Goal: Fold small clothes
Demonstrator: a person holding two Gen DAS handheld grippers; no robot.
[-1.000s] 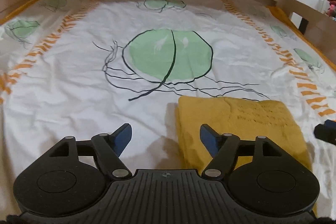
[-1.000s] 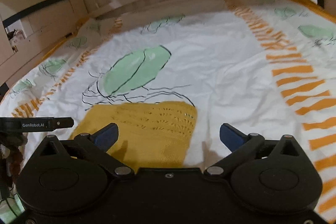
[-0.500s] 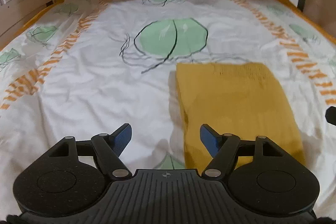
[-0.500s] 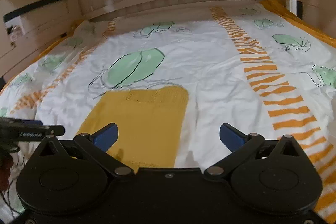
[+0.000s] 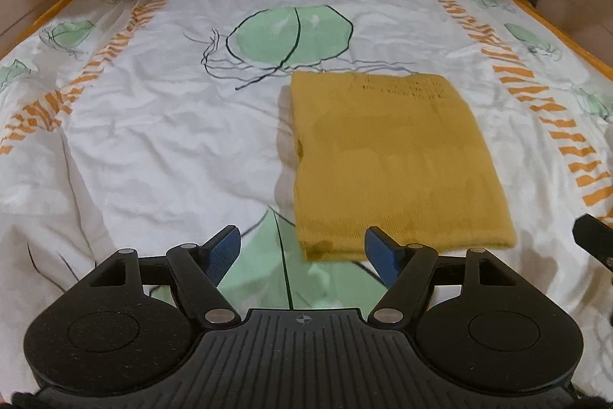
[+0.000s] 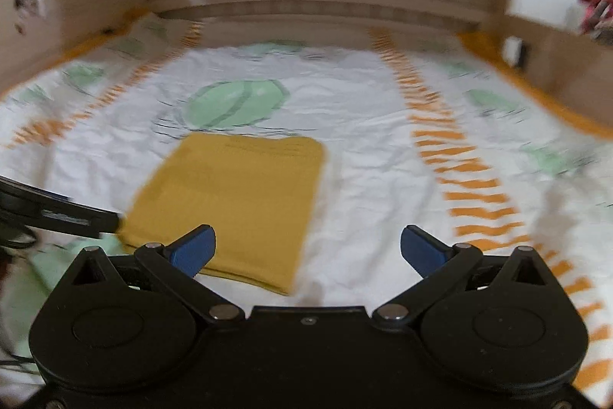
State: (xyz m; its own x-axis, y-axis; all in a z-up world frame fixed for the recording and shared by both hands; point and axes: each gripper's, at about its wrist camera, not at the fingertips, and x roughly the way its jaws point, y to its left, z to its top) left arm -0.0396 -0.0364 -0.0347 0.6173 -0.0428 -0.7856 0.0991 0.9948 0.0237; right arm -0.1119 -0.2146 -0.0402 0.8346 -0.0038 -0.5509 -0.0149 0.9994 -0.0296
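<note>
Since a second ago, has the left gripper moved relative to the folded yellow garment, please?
Yes. The left gripper has drawn back from the folded yellow garment, whose near edge now shows on the bedsheet.

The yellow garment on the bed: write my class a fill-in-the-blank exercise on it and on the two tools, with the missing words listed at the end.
1. The yellow garment lies folded into a flat ____ shape.
2. It rests on a bedsheet printed with green leaves and ____ dashes.
3. The left tool has its jaws ____ and grips nothing.
4. In the right wrist view, the garment lies toward the ____ of the right tool.

Missing words: rectangular; orange; open; left
</note>
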